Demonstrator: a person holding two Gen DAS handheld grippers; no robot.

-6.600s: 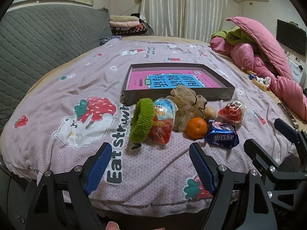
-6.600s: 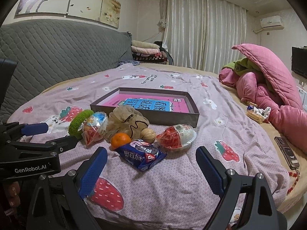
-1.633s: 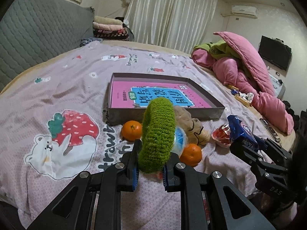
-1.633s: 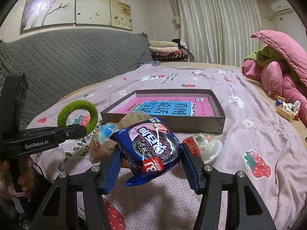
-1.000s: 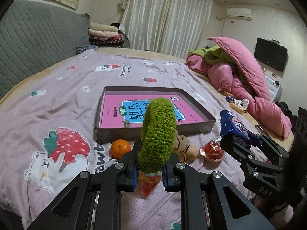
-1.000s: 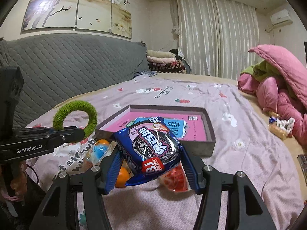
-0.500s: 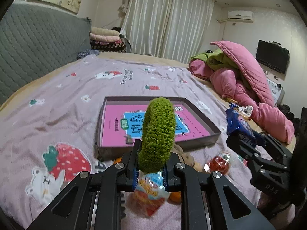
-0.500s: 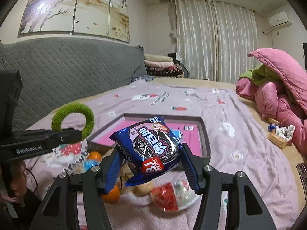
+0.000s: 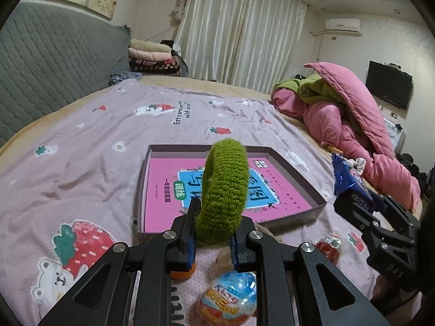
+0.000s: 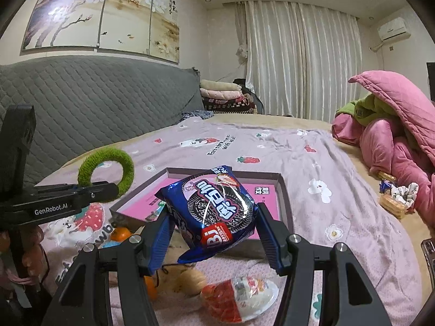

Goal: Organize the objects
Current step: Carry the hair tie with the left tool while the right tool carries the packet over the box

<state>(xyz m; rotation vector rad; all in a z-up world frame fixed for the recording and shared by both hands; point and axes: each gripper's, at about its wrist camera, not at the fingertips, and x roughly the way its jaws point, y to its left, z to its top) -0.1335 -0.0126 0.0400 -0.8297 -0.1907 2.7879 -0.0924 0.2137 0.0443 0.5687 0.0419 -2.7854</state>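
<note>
- Left wrist view: our left gripper [image 9: 212, 240] is clamped on the green knitted ring [image 9: 224, 190], held upright above the near edge of the grey box [image 9: 296, 167] on the bedspread [image 9: 81, 146].
- Right wrist view: our right gripper [image 10: 214, 233] pinches the blue cookie packet [image 10: 213, 209] above the box's near edge, with the ring to the left.
</note>
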